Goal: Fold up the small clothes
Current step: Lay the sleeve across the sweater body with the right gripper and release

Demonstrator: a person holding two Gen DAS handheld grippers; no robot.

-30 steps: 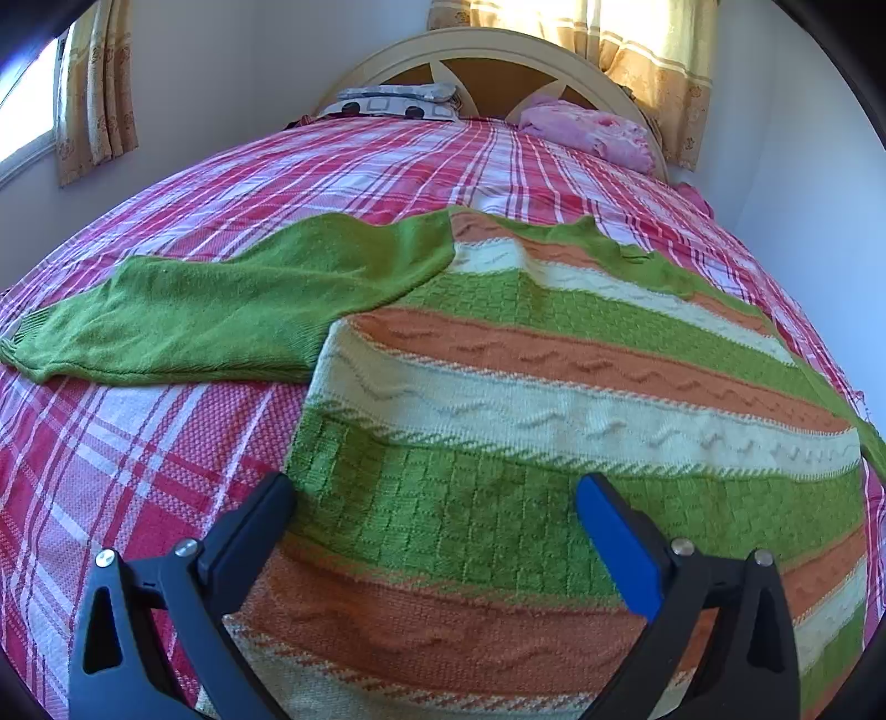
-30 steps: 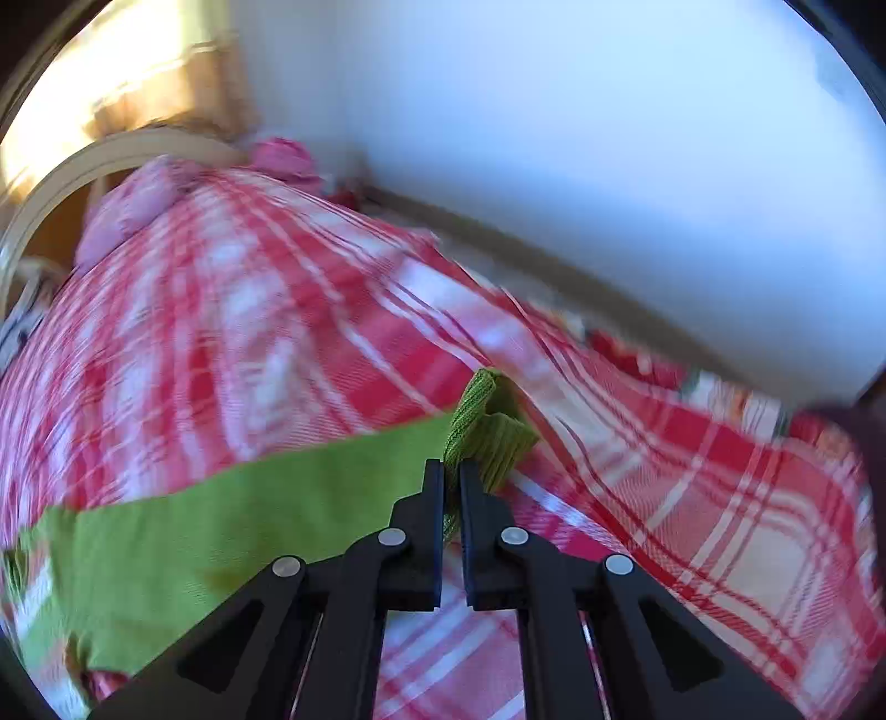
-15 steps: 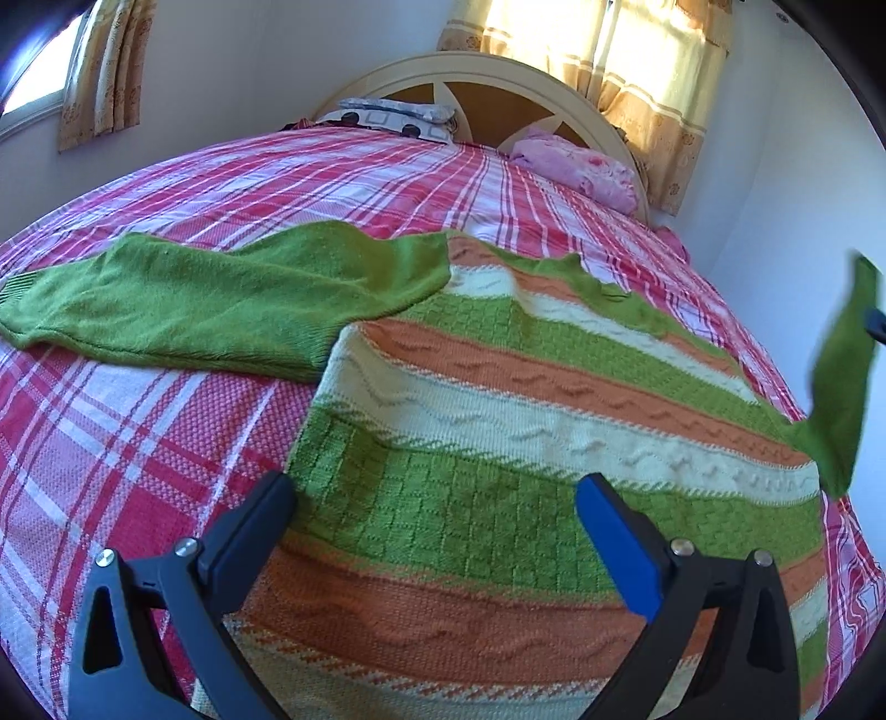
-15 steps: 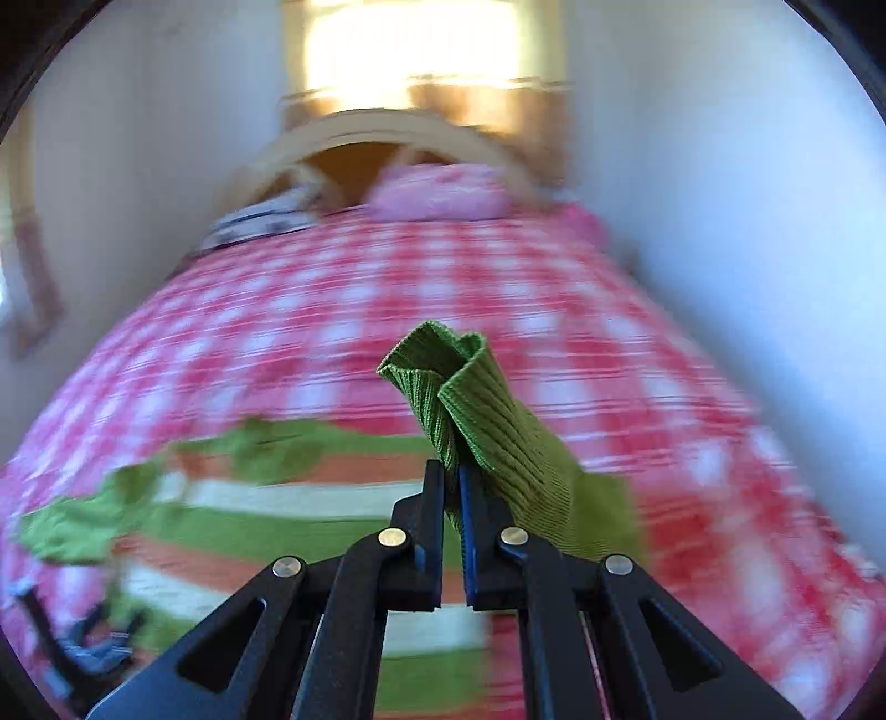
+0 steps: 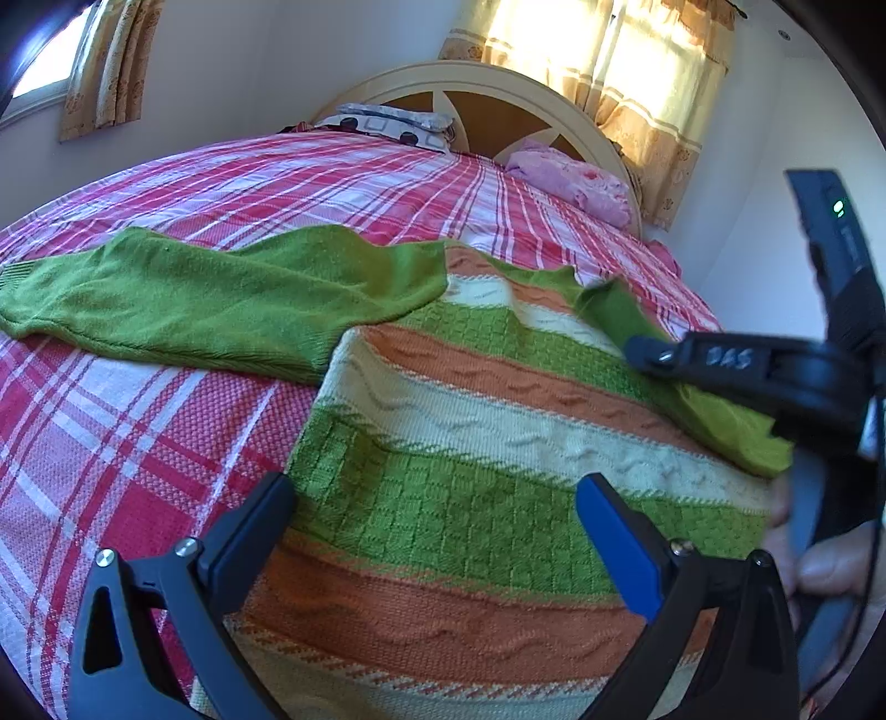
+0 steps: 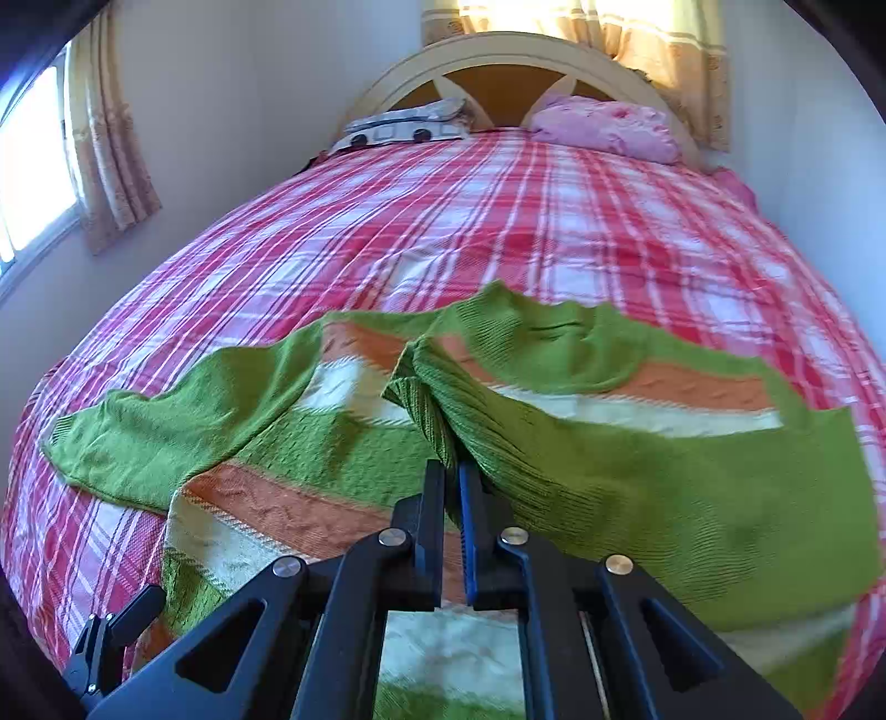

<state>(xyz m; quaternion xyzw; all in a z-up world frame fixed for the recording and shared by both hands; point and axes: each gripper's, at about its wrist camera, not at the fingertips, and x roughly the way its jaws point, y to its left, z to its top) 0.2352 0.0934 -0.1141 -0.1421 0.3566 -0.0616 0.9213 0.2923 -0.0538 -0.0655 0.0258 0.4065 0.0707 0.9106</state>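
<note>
Left wrist view
Sweater (image 5: 443, 443): one knitted sweater, flat on the bed; body in horizontal bands of green, orange and cream
Knit texture: green bands show a raised square basket pattern, orange and cream bands carry wavy cable lines
Left sleeve (image 5: 221, 299): plain green, finer knit, stretched out sideways over the bedspread, ribbed cuff at far left
Right sleeve (image 5: 686, 387): plain green, drawn across the sweater body, its end pinched in the right gripper (image 5: 637, 350)
Left gripper (image 5: 437, 526): fingers spread wide, holding nothing, hovering above the lower green band; one pad black, one pad blue
Bedspread (image 5: 138, 443): woven red, pink and white plaid, coarse weave visible close up
Pillows: two counted at the headboard (image 5: 470, 83), one patterned white (image 5: 393, 119), one pink (image 5: 570, 177)

Right wrist view
Right gripper (image 6: 451, 482): fingers pressed together on the ribbed green cuff of the right sleeve (image 6: 637, 471)
Sleeve shape: folded over the body, bunched at the pinch, broad and smooth toward the shoulder
Sweater (image 6: 277, 509): centre of the bed, striped body partly covered by the sleeve
Left sleeve (image 6: 166, 432): lying out to the left, flat
Left gripper (image 6: 111, 631): only a black part shows at lower left
Curtains (image 6: 111, 144): beige patterned fabric, at the side window; more above the headboard (image 6: 515, 50)
</note>
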